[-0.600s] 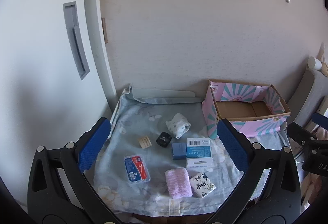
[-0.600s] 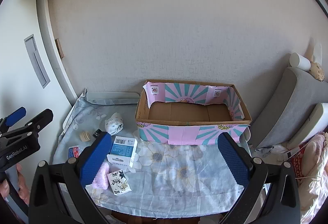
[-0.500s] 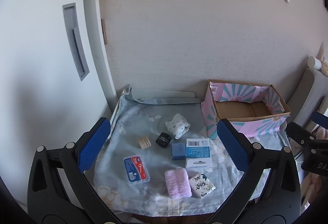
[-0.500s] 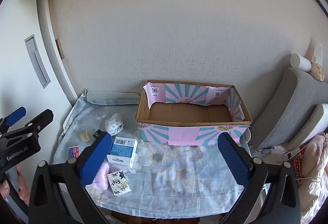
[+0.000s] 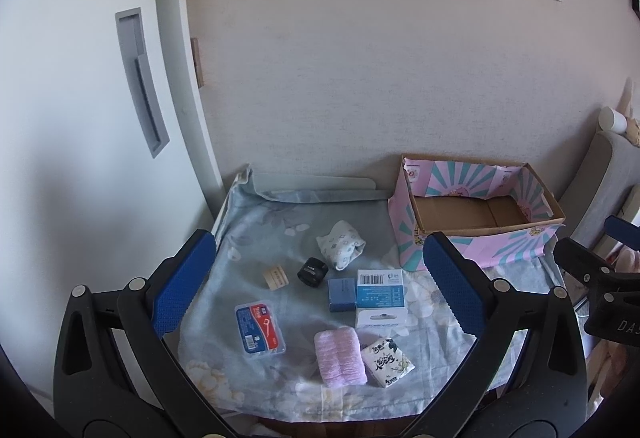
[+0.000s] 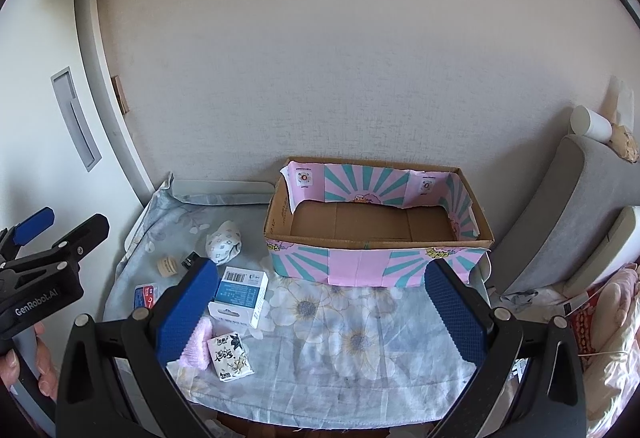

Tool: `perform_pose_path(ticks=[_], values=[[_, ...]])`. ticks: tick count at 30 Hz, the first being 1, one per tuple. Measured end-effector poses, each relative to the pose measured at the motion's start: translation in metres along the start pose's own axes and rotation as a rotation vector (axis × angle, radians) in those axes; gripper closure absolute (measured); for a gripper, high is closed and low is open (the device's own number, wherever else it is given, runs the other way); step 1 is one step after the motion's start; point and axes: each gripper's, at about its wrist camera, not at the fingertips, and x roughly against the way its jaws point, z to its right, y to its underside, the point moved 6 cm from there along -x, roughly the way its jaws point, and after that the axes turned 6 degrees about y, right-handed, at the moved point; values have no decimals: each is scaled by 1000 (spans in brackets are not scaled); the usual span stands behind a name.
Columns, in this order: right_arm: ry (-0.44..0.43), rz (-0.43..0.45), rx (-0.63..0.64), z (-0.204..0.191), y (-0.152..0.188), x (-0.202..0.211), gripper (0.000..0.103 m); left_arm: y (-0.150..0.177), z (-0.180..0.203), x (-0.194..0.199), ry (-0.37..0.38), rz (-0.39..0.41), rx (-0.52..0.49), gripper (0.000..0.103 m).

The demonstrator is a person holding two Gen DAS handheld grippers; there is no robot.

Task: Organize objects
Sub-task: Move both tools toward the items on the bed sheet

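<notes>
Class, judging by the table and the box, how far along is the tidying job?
Done: nothing; the box shows only bare cardboard.
In hand: nothing; the left hand-held gripper and right hand-held gripper are open above the cloth.
Left: everything, including the white-blue carton, pink towel, tissue pack, floss case and sock.

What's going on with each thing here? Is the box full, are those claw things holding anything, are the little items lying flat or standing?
Cardboard box: open-topped, empty.
Left gripper: open, holding nothing.
Right gripper: open, holding nothing.
White and blue carton: lying flat, closed.
Pink towel: rolled, lying on the cloth.
Tissue pack: lying flat, sealed.
Floss pick case: flat, lid shut.
Patterned sock: bundled up.
Floral cloth: spread over the table, wrinkled.
</notes>
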Motion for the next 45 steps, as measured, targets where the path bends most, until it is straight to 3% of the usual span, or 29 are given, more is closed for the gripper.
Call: perform_pose_path(ticks=[45], values=[[-37, 2, -1, -7, -3, 2, 0, -2, -4, 2, 10, 9, -20, 0]])
